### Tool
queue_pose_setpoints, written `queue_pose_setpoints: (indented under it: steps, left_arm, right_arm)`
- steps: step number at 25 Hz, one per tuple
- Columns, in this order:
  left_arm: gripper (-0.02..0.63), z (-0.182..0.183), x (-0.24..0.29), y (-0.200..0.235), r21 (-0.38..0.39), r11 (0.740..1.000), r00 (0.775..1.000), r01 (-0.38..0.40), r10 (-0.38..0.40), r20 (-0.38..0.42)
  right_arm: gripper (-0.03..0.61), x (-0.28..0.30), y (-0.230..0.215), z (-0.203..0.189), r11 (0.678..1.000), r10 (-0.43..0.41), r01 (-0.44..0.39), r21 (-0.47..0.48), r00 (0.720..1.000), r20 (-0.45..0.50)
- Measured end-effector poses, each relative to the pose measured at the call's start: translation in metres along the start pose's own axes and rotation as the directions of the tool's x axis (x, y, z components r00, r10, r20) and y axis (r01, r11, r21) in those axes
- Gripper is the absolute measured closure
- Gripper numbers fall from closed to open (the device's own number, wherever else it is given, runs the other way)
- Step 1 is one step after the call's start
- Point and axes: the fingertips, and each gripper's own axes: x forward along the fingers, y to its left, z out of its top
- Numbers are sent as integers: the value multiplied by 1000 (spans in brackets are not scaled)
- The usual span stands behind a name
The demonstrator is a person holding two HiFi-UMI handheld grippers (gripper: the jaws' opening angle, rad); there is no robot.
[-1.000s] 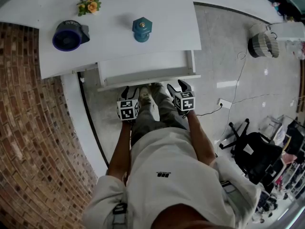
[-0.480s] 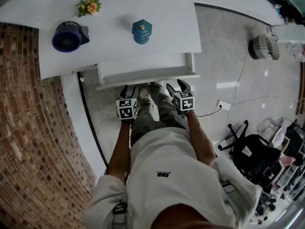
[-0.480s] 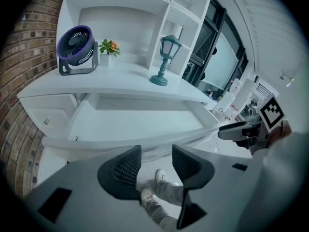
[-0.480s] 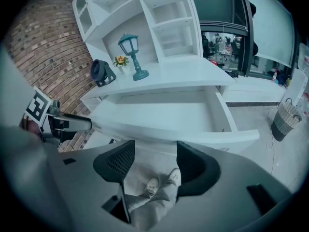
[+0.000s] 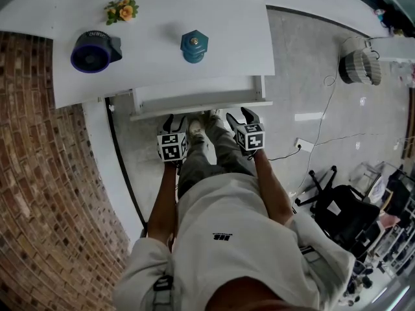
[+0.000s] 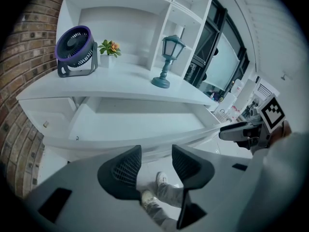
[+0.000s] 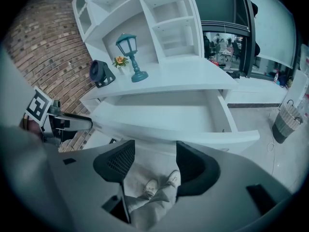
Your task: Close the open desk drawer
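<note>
Left tongs [image 5: 176, 122], right tongs [image 5: 240, 118] near drawer [image 5: 194, 97]

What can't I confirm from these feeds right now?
- Contact: whether the left gripper or right gripper touches the drawer front. It is too small to tell in the head view and ambiguous in both gripper views.
- Drawer depth: its rear is hidden under the desktop in every view.
</note>
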Motion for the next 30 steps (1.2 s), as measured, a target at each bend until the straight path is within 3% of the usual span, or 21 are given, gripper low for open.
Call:
queue_pose_setpoints:
  steps: [30]
  left_arm:
    - [403, 34, 22, 12, 6, 1000, 1000, -11, 11, 11]
  right_arm:
    - [310, 21, -10, 37, 1000, 8, -7, -6, 1000, 18]
